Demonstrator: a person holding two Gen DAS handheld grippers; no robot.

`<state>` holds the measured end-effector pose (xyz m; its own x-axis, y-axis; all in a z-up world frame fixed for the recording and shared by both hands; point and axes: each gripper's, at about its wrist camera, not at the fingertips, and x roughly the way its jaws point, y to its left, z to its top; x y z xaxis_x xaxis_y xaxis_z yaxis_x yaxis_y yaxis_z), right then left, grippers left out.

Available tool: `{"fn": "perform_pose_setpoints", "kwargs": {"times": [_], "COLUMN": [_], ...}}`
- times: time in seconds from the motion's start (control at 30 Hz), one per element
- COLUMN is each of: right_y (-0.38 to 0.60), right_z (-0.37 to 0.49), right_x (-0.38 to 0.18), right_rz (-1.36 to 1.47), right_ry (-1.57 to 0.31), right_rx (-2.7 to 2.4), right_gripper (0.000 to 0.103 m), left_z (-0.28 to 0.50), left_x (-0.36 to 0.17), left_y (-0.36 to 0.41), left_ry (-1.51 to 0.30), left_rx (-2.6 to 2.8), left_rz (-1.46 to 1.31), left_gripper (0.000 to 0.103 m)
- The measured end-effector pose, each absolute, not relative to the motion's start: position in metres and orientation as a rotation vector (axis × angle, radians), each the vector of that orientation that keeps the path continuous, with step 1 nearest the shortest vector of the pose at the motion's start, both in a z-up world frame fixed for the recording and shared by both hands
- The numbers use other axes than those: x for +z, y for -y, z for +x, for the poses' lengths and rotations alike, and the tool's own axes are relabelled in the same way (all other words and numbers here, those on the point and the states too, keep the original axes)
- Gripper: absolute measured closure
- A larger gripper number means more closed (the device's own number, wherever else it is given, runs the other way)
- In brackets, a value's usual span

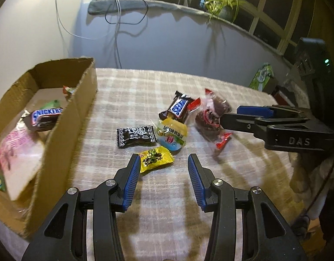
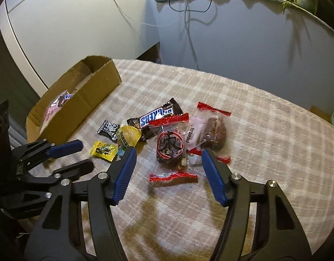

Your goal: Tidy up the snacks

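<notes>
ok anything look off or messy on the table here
Nothing is damaged or spilled. The loose snacks lie in an untidy overlapping heap on the checked cloth: the Snickers bar rests across other wrappers, while the yellow candy sits apart. The cardboard box has ragged cut edges.

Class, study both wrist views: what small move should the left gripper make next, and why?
Probably ease the left gripper forward and down over the yellow candy. Its jaws stand open with nothing held, the candy lies just ahead of the fingertips, and the cardboard box stands close beside it.
</notes>
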<state>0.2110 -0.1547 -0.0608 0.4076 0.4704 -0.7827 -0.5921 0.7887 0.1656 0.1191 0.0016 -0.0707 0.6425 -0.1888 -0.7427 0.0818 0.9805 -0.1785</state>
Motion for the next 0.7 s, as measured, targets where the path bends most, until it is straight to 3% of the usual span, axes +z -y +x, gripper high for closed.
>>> {"fn": "perform_pose_setpoints", "kwargs": {"times": [0.4,0.53,0.7], "right_y": [0.14,0.134,0.132], "right_z": [0.224,0.227,0.227], "right_x": [-0.083,-0.093,-0.094], "right_rz": [-0.165,-0.179,-0.196], "right_ry": [-0.975,-0.997,-0.988], "right_rx": [0.666,0.666,0.66], "right_gripper": [0.042,0.057,0.062], "left_z": [0.138,0.138,0.137], "left_x": [-0.092,-0.092,-0.093], "left_y": [0.0,-0.001,-0.002], "left_ry": [-0.894,-0.892,-0.887], "left_rx": [-0.091,-0.087,-0.083], "left_rz": [-0.094,-0.096,-0.1], "left_gripper": [0.059,0.063,0.07]}}
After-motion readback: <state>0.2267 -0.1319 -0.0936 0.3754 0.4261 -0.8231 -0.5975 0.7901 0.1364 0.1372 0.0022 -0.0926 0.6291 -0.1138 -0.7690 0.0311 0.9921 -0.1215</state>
